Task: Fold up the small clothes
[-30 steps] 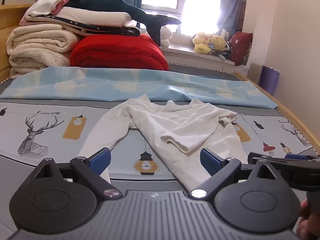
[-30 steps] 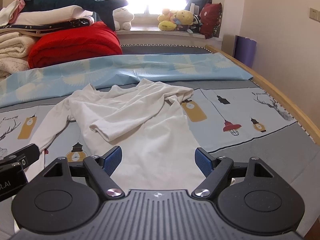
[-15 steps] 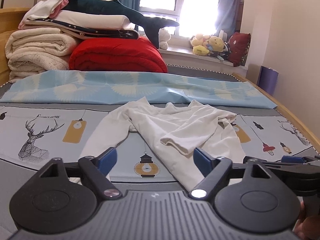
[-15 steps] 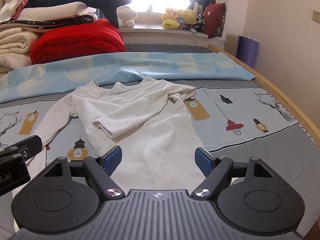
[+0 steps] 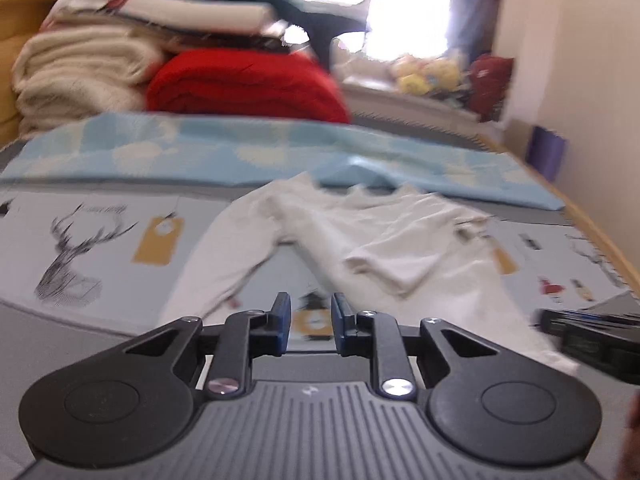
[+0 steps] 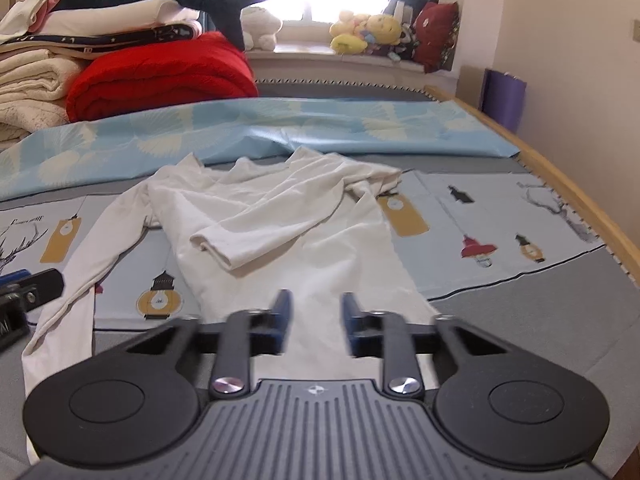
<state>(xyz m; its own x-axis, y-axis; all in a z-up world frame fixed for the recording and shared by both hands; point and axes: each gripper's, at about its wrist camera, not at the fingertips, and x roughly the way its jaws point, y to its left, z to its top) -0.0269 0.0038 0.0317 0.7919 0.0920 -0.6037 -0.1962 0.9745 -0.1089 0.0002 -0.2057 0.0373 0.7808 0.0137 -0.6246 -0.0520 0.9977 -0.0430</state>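
A small white long-sleeved top (image 6: 280,220) lies rumpled on the printed bed sheet, one sleeve folded across its body and the other stretched toward the near left. It also shows in the left wrist view (image 5: 380,240), blurred. My left gripper (image 5: 307,318) hovers over the sheet between the sleeve and the hem, its jaws narrowed to a small gap and empty. My right gripper (image 6: 315,312) hovers over the top's lower hem, jaws also narrowed with a gap, holding nothing.
A light blue sheet (image 6: 280,124) lies across the bed behind the top. A red quilt (image 6: 160,72) and stacked blankets (image 6: 32,84) sit at the far left. The wooden bed edge (image 6: 580,196) runs along the right. Plush toys (image 6: 368,32) line the window sill.
Both grippers' jaws have closed from wide open to a narrow gap. The left gripper view has shifted and blurred with motion. The top has not moved.
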